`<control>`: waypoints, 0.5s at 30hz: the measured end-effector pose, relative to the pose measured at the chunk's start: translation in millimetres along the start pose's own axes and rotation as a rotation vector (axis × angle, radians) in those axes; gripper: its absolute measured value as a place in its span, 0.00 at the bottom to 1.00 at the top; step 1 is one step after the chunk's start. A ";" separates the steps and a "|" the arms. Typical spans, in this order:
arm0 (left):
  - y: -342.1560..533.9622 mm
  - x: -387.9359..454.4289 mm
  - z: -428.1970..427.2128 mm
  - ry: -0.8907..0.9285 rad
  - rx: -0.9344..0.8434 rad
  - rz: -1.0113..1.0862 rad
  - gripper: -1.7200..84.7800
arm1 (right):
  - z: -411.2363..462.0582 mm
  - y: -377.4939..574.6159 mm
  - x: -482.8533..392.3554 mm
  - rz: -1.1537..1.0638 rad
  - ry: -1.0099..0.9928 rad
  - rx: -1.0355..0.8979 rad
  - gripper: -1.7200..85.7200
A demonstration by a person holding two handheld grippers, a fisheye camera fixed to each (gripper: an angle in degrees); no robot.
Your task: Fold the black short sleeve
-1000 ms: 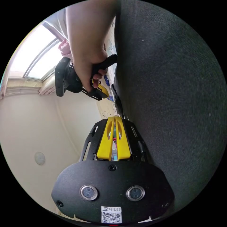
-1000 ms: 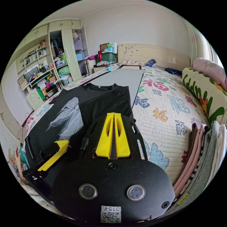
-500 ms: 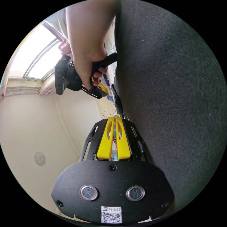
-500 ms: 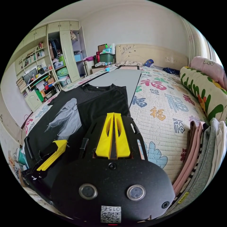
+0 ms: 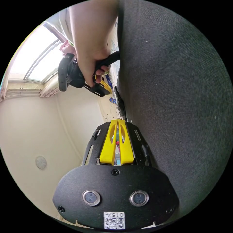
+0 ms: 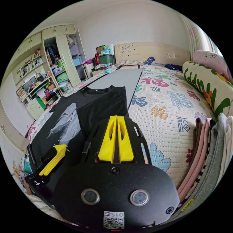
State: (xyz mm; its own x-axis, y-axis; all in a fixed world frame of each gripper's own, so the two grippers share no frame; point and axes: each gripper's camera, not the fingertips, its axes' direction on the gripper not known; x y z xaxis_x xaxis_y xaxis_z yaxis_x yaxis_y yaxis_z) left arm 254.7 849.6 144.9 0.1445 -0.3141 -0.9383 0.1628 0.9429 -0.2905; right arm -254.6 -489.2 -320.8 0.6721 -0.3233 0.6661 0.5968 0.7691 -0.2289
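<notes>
On the bed (image 6: 167, 106), a black short sleeve (image 6: 97, 106) is seen half-folded at eleven o'clock of the right gripper (image 6: 117, 119); jaws closed, empty, as on the left gripper (image 5: 118, 122)

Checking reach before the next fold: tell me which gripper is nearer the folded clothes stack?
Right. The right gripper hovers over the black shirt beside the stack; the left gripper sits across the shirt.

Left gripper (image 5: 118, 120): jaws closed together, empty. Right gripper (image 6: 117, 117): jaws closed together; a hand (image 5: 93, 64) grips its handle.
</notes>
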 end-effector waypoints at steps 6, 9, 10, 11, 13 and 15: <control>7.8 -25.9 8.5 -0.002 0.000 0.001 0.02 | -59.5 -5.4 28.8 0.007 -0.064 0.073 0.01; 7.1 -35.6 10.7 -0.003 0.000 0.001 0.02 | -91.8 -5.8 59.2 0.026 -0.165 0.122 0.01; 6.0 -38.9 11.1 -0.003 0.000 0.001 0.02 | -103.9 -5.6 74.5 0.046 -0.211 0.142 0.01; 4.3 -41.8 11.3 -0.003 0.000 0.001 0.02 | -115.4 -5.1 91.2 0.073 -0.253 0.163 0.01; 0.9 -45.4 11.0 -0.003 0.000 0.000 0.02 | -131.5 -2.9 119.1 0.133 -0.310 0.194 0.01; -3.8 -48.2 10.1 -0.003 0.000 0.000 0.02 | -147.0 1.2 146.8 0.201 -0.358 0.231 0.01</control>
State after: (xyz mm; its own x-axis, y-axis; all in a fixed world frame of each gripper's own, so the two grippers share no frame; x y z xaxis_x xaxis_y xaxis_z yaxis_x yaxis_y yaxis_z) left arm 257.1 860.1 193.1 0.1479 -0.3142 -0.9378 0.1626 0.9430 -0.2903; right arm -90.8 -616.8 -327.7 0.5464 0.0235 0.8372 0.3299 0.9127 -0.2410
